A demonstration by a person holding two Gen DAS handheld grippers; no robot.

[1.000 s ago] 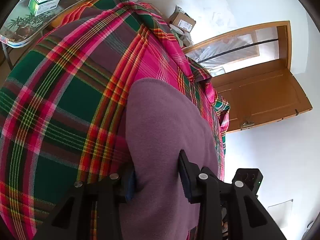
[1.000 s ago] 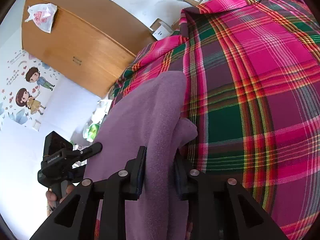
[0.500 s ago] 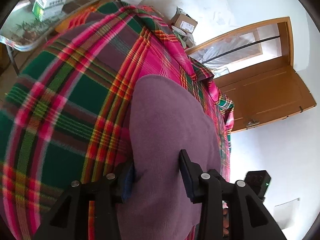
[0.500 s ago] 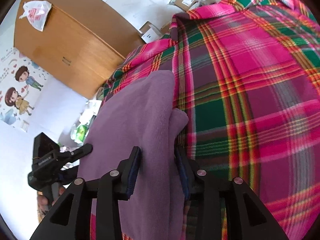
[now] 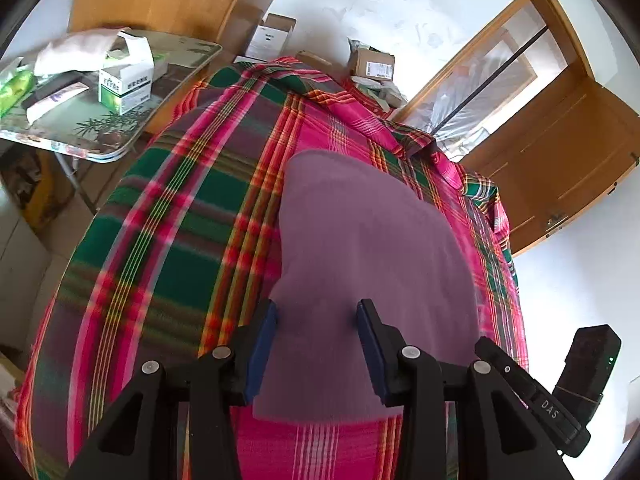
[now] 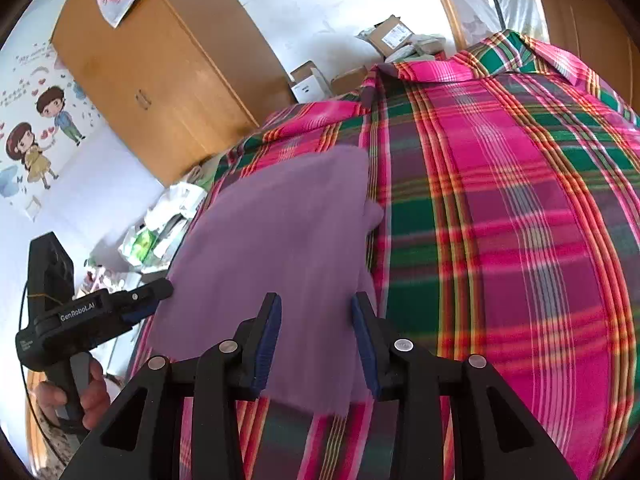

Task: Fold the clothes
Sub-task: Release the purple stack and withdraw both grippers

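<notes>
The purple garment lies flat as a compact folded rectangle on the plaid bed cover, nearer the bed's near edge. Left tongs and right tongs hover over its near edge, jaws spread wide, gripping nothing. This looks like a finished fold; another may follow.
</notes>
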